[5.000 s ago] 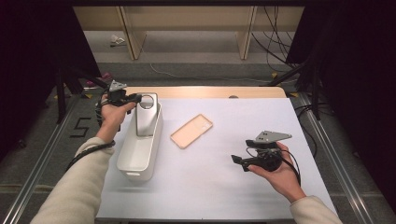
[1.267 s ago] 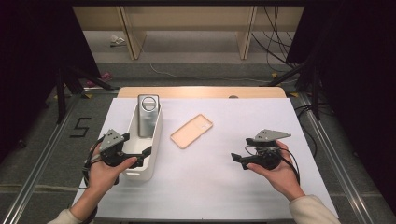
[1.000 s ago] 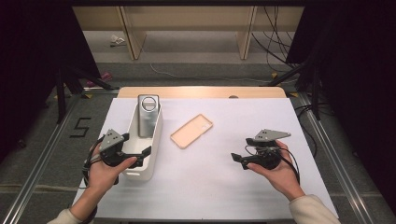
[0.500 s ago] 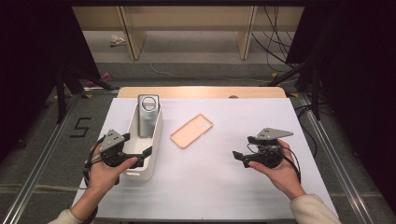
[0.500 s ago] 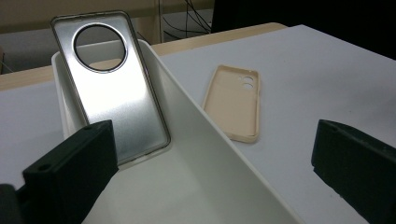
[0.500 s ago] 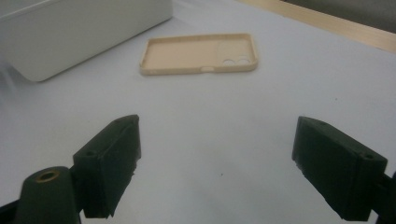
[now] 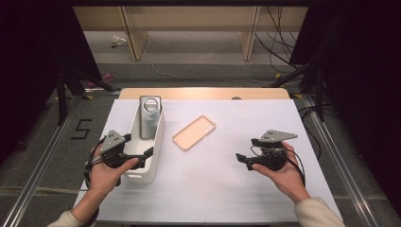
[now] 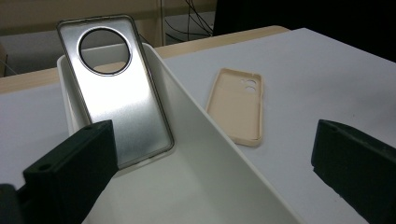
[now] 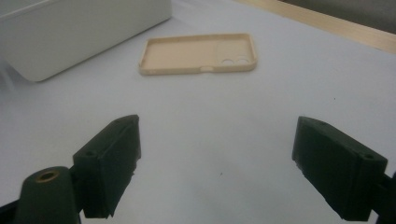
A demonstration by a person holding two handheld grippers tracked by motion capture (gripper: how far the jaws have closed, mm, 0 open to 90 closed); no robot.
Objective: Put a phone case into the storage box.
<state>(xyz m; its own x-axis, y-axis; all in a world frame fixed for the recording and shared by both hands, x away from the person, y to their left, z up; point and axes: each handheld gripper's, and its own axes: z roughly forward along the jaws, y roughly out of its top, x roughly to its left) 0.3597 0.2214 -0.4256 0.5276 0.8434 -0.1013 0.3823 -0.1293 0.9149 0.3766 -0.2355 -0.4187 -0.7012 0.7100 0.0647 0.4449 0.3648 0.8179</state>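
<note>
A silver phone case [image 7: 150, 115] with a round camera hole leans upright against the far end of a white bin [image 7: 153, 161]. A beige phone case [image 7: 194, 133] lies inside-up on the white table, right of the bin. My left gripper [image 7: 142, 157] is open at the bin's near end; in the left gripper view one jaw of the gripper [image 8: 210, 182] is over the bin [image 8: 215, 158], the other over the table, facing the silver case [image 8: 116, 88] and the beige case [image 8: 238, 105]. My right gripper [image 7: 247, 150] is open and empty, low over the table; the right gripper [image 9: 217, 163] points at the beige case [image 9: 198, 58].
The table's wooden far edge [image 7: 203, 93] lies beyond the white sheet. Metal rails [image 7: 38, 175] run along both sides, with cables on the floor at the back right. In the right gripper view the bin's outer wall [image 9: 70, 32] sits at the upper left.
Five seconds ago my left gripper was at the bin's far end by the silver case; it has drawn back to the near end. The right gripper has barely shifted.
</note>
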